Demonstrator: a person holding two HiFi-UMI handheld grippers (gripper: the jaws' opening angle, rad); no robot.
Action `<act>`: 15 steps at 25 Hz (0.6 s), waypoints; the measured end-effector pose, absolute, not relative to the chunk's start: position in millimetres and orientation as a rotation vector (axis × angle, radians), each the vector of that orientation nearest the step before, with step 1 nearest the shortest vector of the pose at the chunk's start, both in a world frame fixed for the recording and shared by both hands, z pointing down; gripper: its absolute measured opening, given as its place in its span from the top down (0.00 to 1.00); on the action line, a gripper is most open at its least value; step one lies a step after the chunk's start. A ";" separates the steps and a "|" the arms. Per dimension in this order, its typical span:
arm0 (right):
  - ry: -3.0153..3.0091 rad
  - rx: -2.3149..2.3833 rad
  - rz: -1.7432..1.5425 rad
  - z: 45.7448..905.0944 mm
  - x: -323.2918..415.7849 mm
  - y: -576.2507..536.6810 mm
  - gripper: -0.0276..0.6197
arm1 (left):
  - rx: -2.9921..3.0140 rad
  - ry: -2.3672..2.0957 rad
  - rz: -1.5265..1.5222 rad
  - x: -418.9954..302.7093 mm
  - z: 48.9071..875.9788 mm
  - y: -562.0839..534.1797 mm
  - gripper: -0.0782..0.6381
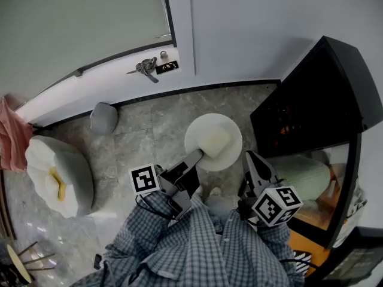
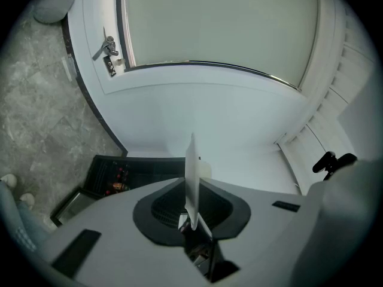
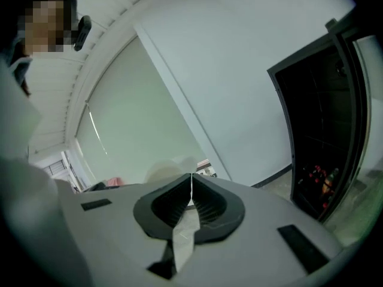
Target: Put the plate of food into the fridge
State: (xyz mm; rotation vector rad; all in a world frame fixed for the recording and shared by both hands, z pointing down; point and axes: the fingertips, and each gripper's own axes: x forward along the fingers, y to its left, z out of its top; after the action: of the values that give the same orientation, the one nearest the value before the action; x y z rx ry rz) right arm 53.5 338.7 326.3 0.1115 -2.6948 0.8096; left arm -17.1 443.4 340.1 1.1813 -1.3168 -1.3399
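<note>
The round white plate (image 1: 198,129) carries a pale cream block of food (image 1: 216,141). It is held level just left of the black fridge (image 1: 317,94), with its near rim pinched in the left tool (image 1: 197,156). The fridge's glass door (image 1: 335,184) stands open.

No text can be read; the dark tag (image 1: 167,66) beside the door handle (image 1: 143,68) bears marks too small.

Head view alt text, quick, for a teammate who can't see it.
Seen from above, the left claw grips the rim of a white plate carrying a pale block of food, held over a grey tiled floor. The right claw is shut and empty just right of the plate, and the black fridge stands open at the right.
</note>
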 end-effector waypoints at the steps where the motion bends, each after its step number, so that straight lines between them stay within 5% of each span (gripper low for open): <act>1: -2.677 0.100 0.884 327.5 52.7 341.5 0.94 | 1.180 -1.316 -1.341 -17.5 340.4 444.0 0.83; 15: -2.480 0.015 1.460 337.3 47.2 365.3 0.81 | 1.174 -1.304 -1.353 -22.4 343.9 455.0 0.83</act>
State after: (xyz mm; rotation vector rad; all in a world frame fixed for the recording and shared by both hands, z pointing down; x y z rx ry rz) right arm 47.2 365.3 337.3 0.0145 -2.4804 1.4604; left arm -22.4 455.0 343.9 1.1744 -1.3038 -1.3533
